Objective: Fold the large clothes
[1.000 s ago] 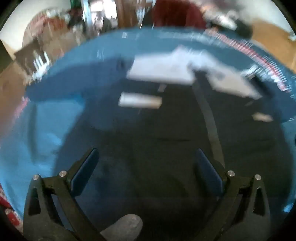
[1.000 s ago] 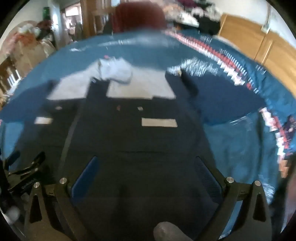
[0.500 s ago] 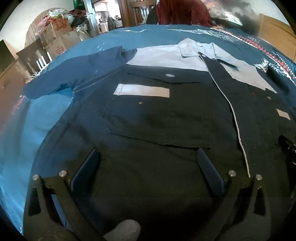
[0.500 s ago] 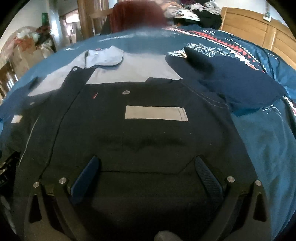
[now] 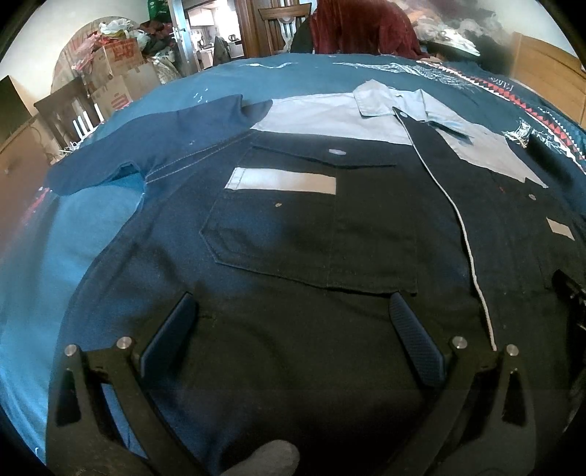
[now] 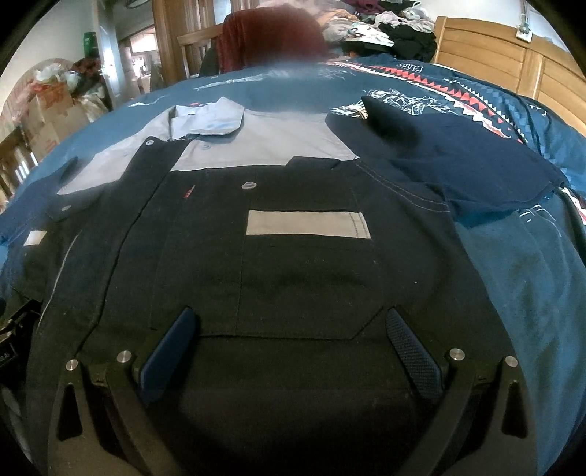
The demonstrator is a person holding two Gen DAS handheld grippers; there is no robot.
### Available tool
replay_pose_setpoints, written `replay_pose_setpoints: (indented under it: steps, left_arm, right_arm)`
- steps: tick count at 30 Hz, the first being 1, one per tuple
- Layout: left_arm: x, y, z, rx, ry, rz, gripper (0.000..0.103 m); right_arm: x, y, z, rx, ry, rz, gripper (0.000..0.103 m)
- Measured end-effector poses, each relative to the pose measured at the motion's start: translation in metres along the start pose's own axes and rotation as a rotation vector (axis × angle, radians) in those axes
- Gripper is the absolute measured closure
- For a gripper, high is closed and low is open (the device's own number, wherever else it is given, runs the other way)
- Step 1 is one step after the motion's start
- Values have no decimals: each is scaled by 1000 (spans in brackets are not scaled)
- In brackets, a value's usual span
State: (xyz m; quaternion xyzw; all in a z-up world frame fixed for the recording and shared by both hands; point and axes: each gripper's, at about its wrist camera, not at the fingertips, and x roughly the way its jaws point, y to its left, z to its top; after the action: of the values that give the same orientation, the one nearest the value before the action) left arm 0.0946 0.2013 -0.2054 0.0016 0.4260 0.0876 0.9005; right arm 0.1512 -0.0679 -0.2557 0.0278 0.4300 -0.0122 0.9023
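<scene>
A dark navy work shirt (image 5: pixel 311 234) with a grey yoke, grey collar and grey pocket strips lies flat, front up, on a blue bedspread (image 5: pixel 73 234). Its short sleeves spread out to the left (image 5: pixel 146 150) and to the right (image 6: pixel 457 164). My left gripper (image 5: pixel 293 315) hovers open over the shirt's lower left half, below a chest pocket. My right gripper (image 6: pixel 291 324) hovers open over the lower right half (image 6: pixel 293 256), just below the other pocket. Neither holds any cloth.
The patterned bedspread (image 6: pixel 439 91) covers a bed with a wooden headboard (image 6: pixel 494 47) on the right. A chair draped in red cloth (image 5: pixel 359 29) stands beyond the far edge. Cardboard boxes (image 5: pixel 121 69) and clutter fill the far left.
Both grippers have come down and forward towards the shirt; it fills more of each view, and the blur has gone. Both stay open.
</scene>
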Motion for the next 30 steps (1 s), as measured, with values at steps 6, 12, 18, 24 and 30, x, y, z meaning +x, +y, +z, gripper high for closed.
replay_pose_setpoints:
  steps: [6, 12, 18, 24, 30]
  left_arm:
    - [0, 0, 0, -2, 0, -2, 0]
    - [0, -1, 0, -5, 1, -5, 0]
    - [0, 0, 0, -10, 5, -12, 0]
    - [0, 0, 0, -14, 6, -15, 0]
    - [1, 0, 0, -14, 6, -15, 0]
  right_arm:
    - [1, 1, 0, 1, -1, 0, 0]
    - [2, 1, -1, 0, -2, 0, 0]
    - [2, 1, -1, -2, -1, -2, 0]
    - [3, 1, -1, -2, -1, -2, 0]
    - [3, 1, -1, -2, -2, -2, 0]
